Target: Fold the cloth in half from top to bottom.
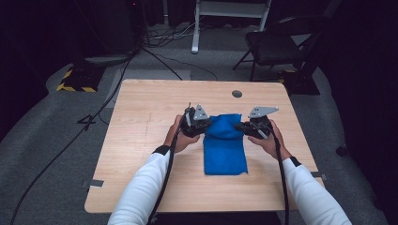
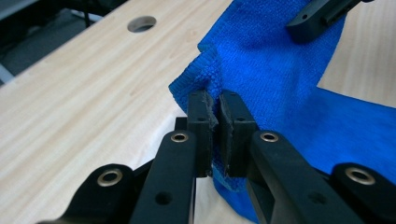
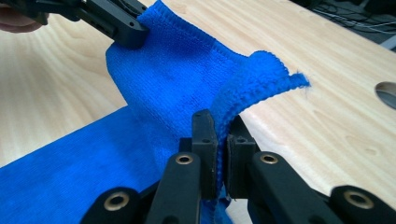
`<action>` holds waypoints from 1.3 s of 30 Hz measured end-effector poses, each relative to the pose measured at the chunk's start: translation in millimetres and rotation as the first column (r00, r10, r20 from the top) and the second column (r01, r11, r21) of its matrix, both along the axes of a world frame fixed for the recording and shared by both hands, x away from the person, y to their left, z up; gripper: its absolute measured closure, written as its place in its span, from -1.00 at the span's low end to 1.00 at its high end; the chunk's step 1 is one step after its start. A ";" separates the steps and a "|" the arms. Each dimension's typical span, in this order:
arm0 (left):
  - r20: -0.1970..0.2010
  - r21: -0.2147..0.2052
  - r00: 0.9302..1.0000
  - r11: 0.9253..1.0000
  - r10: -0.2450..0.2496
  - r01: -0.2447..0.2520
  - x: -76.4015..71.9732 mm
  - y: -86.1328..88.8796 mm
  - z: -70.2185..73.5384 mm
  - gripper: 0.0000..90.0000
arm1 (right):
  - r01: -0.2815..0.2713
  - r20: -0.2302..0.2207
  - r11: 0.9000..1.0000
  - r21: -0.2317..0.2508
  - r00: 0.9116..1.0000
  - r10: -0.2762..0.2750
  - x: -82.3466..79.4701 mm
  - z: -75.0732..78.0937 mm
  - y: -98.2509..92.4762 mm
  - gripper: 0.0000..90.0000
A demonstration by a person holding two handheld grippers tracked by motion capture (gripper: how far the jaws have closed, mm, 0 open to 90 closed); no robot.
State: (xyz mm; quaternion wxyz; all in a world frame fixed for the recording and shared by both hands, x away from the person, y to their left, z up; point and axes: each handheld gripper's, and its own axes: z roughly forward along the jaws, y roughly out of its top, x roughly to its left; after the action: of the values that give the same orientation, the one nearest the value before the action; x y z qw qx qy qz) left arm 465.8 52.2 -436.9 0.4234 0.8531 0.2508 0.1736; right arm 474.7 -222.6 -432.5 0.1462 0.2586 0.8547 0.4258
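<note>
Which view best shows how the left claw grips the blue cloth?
The left gripper view: the left claw is shut on the folded edge of the blue cloth. The high view shows that claw at the cloth's far left corner. The right gripper view shows it farther off, pinching the other corner.

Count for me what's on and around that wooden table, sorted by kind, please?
Blue cloths: 1
Hand-held grippers: 2, the left gripper and the right gripper, each pinching a far corner of the cloth
Wooden tables: 1
Black chairs behind the table: 1
Total: 5
</note>
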 end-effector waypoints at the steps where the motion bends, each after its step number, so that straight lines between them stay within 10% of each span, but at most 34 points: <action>1: -0.006 -0.006 1.000 1.000 -0.004 0.004 -0.7 0.9 -0.4 0.87 | -0.004 0.000 1.000 -0.003 1.000 0.004 -2.1 -0.4 -0.3 0.91; 39: -0.012 0.038 0.992 0.991 -0.127 0.128 -57.3 3.0 -15.3 0.76 | -0.119 -0.036 0.993 -0.010 0.992 0.119 -50.2 -11.9 -15.7 0.78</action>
State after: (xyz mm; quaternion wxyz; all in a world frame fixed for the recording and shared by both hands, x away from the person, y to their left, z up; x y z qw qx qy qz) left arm 408.5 55.2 -452.2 0.4159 0.8761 0.1943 0.1471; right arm 424.5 -238.2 -444.4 0.1068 0.2140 0.8735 0.4240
